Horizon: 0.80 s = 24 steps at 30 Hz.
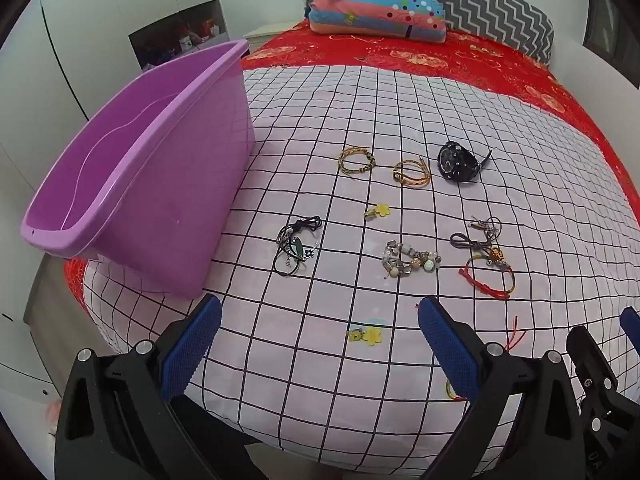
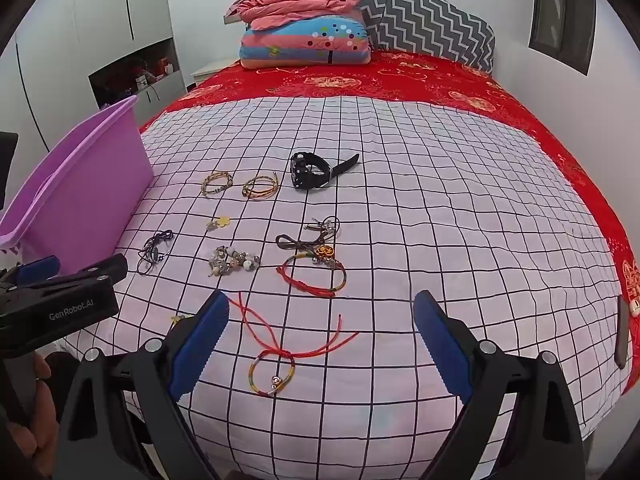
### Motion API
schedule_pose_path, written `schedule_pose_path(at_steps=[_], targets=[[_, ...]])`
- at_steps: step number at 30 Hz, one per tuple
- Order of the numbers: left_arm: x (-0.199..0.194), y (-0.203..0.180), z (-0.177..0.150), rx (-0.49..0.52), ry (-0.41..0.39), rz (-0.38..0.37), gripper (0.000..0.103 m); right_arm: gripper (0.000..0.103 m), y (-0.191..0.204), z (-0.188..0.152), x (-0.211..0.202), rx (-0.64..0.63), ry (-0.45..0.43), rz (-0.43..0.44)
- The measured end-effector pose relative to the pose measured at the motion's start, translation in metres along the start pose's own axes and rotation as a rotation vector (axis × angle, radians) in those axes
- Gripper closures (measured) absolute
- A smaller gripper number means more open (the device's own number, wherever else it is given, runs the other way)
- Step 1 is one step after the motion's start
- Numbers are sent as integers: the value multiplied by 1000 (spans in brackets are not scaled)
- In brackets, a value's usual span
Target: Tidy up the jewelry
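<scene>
Jewelry scattered on checked sheet (image 2: pixel 400 200); purple bin (image 1: pixel 140 184) empty; both hand-held grippers open.

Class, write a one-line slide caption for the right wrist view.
Open right tongs hover over a red-string bracelet on the checked bedspread.

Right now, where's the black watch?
Black watch lies on the checked sheet at the far end of the jewelry spread, right of the two gold braided bracelets; both views show it.
</scene>
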<state>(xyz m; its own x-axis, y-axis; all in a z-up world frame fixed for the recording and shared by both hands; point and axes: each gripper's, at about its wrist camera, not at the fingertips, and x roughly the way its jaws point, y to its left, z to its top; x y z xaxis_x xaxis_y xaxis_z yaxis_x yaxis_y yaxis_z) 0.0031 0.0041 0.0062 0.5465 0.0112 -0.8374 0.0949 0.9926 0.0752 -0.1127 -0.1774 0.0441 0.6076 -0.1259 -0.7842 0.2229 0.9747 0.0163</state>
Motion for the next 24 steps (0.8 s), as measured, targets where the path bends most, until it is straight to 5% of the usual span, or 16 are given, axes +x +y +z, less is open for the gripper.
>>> schedule_pose_path(at_steps=[24], targets=[[-4, 1, -3, 2, -4, 4, 6, 14, -2, -4, 1, 1, -4, 5]])
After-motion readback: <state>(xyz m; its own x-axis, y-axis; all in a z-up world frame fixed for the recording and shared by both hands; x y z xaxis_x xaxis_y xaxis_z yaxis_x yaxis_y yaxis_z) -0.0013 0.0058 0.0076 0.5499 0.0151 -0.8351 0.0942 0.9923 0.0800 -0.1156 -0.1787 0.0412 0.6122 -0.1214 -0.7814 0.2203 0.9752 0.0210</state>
